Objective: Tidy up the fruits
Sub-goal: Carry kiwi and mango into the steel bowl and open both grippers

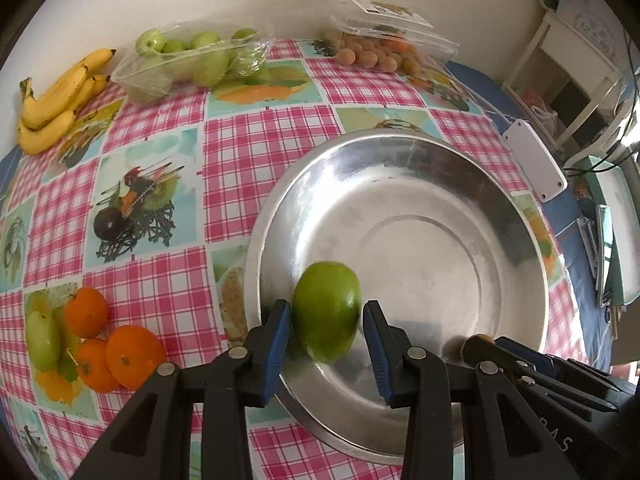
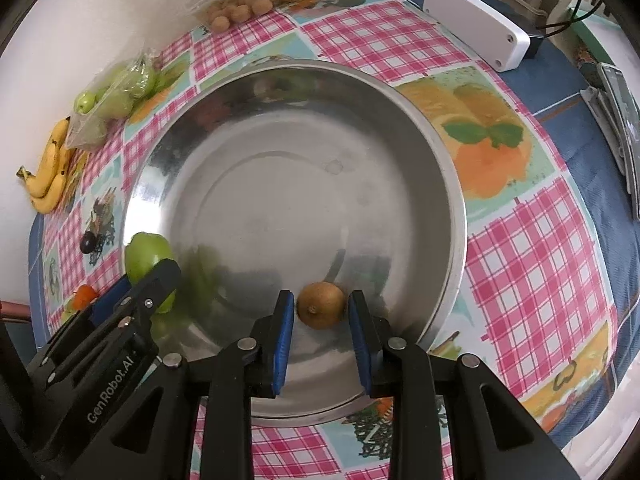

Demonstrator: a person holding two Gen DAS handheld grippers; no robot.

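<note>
A wide steel bowl (image 1: 400, 136) (image 2: 452, 160) stands on the checked tablecloth. In the left wrist view a green apple (image 1: 326, 312) lies against the bowl's left inner wall, between the blue pads of my left gripper (image 1: 328, 308). Thin gaps show on both sides of the apple, so the jaws stand open around it. In the right wrist view my right gripper (image 2: 321, 298) is shut on a small brown kiwi (image 2: 322, 306), low over the bowl's near floor. The apple (image 2: 144, 254) and the left gripper's fingers (image 2: 160, 280) show at the bowl's left rim there.
Bananas (image 1: 60, 100) lie at the far left by the wall. Beside them are a clear tray of green apples (image 1: 188, 60) and a plastic box of small brown fruits (image 1: 376, 56). Three oranges (image 1: 108, 344) sit left of the bowl. A white box (image 1: 536, 160) lies at the right.
</note>
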